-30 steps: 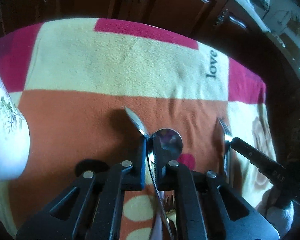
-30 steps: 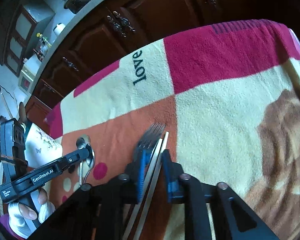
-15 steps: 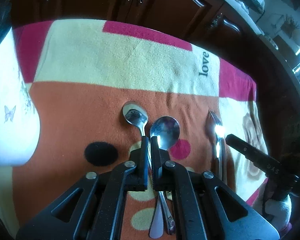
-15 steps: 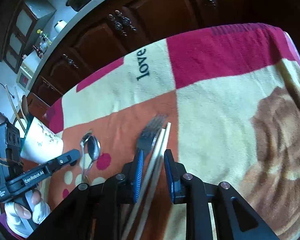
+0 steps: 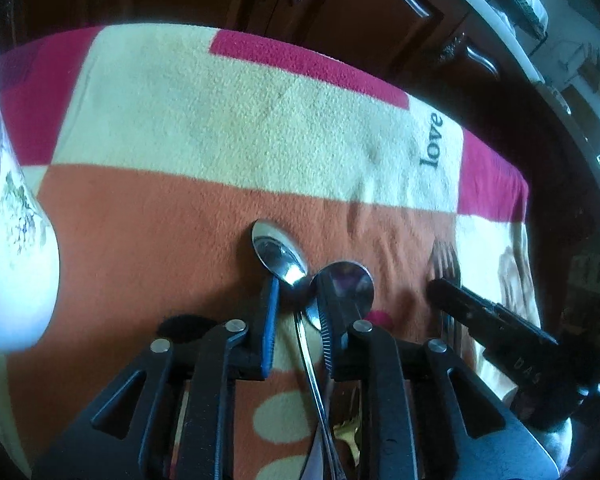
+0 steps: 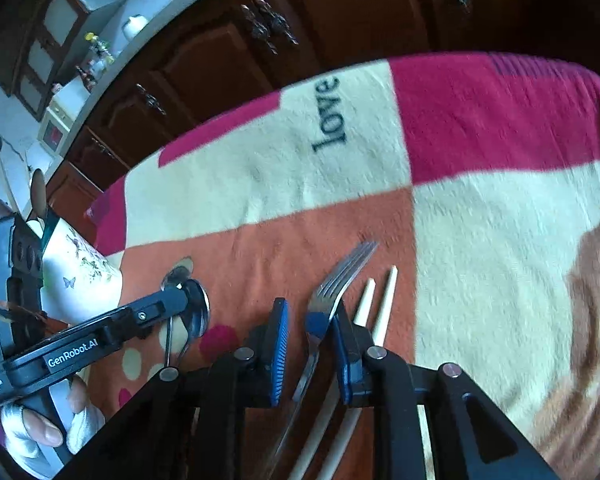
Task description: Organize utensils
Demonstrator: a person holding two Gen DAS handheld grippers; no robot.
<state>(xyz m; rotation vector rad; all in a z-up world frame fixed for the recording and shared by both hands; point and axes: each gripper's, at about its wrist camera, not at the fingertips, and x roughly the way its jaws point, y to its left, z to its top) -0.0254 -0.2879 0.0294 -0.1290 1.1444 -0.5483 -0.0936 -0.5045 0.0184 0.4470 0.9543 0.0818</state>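
Two steel spoons lie side by side on the orange patch, an oval one [image 5: 278, 254] and a round one [image 5: 352, 280]. My left gripper [image 5: 298, 292] straddles the oval spoon's handle. Its jaws are opening and the pads stand clear of the handle. In the right wrist view a fork [image 6: 340, 276] lies between the fingers of my right gripper [image 6: 309, 312], whose jaws are closing with a gap still showing. Two pale chopsticks [image 6: 380, 300] rest just right of its right finger. The left gripper [image 6: 180, 292] shows there too, over the spoons [image 6: 180, 274].
A patchwork blanket [image 5: 220, 120] in cream, pink and orange covers the table. A white floral vessel [image 5: 8, 240] stands at the left edge. Dark wooden cabinets [image 6: 300, 40] run along the far side. A hand [image 6: 40, 428] grips the left tool's handle.
The left jaws held the oval spoon tilted, laid it flat beside the round one, then parted. The right gripper slid left, so the chopsticks now lie outside its fingers.
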